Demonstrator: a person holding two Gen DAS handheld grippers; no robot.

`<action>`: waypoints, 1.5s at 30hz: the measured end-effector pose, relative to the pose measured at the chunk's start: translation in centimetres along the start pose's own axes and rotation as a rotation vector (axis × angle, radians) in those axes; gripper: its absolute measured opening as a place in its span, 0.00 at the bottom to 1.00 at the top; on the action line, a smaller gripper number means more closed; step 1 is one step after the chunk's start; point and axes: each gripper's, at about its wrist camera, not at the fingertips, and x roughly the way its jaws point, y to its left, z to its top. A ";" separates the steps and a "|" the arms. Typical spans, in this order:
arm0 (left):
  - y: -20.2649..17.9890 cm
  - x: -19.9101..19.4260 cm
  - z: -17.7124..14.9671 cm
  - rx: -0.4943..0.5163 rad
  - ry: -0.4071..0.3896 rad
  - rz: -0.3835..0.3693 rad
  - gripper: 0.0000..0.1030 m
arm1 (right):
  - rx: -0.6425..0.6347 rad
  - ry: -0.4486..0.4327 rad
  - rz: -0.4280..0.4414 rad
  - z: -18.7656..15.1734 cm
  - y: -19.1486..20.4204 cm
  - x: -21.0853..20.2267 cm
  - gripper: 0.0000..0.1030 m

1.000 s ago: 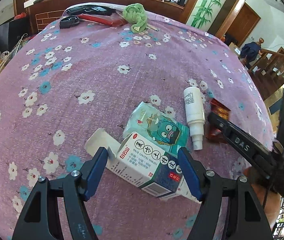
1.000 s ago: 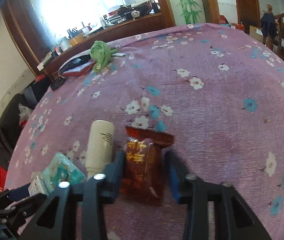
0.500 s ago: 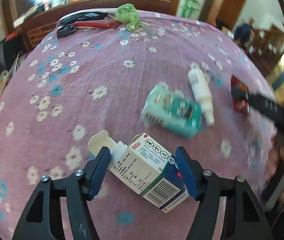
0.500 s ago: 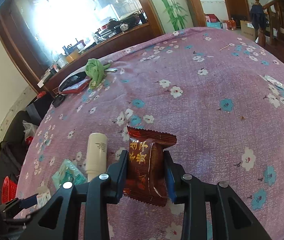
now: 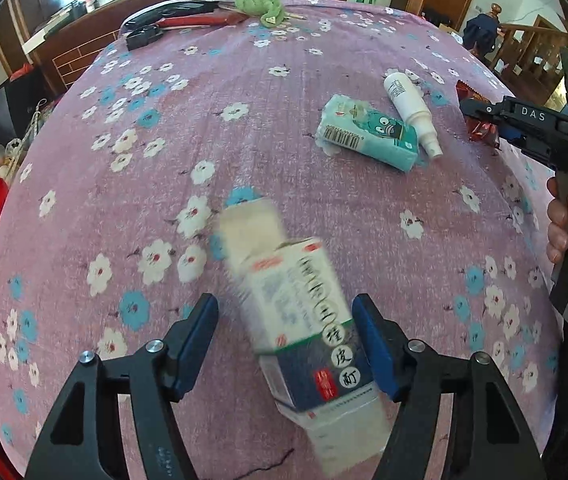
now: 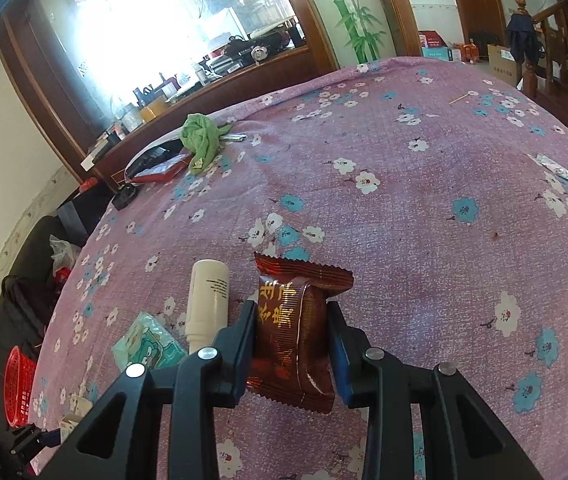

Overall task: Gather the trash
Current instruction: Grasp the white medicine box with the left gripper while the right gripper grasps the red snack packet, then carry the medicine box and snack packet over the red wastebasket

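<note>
My left gripper [image 5: 286, 338] stands open with a white and dark blue medicine box [image 5: 304, 332] between its fingers; the box is blurred, tilted and leans toward the right finger [image 5: 376, 344], with a gap at the left finger. My right gripper [image 6: 290, 344] is shut on a brown snack wrapper [image 6: 296, 332] and holds it above the purple flowered cloth [image 6: 404, 200]. That gripper and the wrapper [image 5: 480, 130] also show at the right of the left wrist view. A teal tissue pack [image 5: 368, 132] and a white spray bottle [image 5: 410, 106] lie side by side on the cloth.
A green rag [image 5: 257, 0], a red flat item [image 5: 195, 21] and a black object [image 5: 141, 36] lie at the far edge. A small silver wrapper [image 6: 554, 166] lies at the right. A red basket [image 6: 19, 380] stands on the floor at the left.
The left gripper has lifted and drawn back from the tissue pack and bottle; the medicine box has swung between its fingers and is blurred. The right gripper has risen with the brown wrapper.
</note>
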 end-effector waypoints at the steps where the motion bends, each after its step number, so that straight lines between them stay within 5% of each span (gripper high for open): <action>1: 0.1 -0.2 -0.3 0.002 -0.004 0.006 0.66 | 0.000 -0.001 0.002 0.0 0.0 0.0 0.34; 4: 0.6 -0.7 -1.0 0.016 -0.032 0.038 0.36 | -0.003 -0.003 0.018 0.1 0.3 -0.3 0.34; 15: 2.7 -3.7 -2.6 -0.025 -0.130 0.018 0.35 | -0.060 0.001 0.080 -0.5 3.0 -0.8 0.34; 26: 7.3 -7.4 -6.1 -0.095 -0.216 0.092 0.35 | -0.195 -0.022 0.119 -3.5 8.3 -2.4 0.35; 45: 10.4 -9.4 -9.2 -0.169 -0.261 0.127 0.35 | -0.335 -0.032 0.172 -9.0 15.7 -5.3 0.35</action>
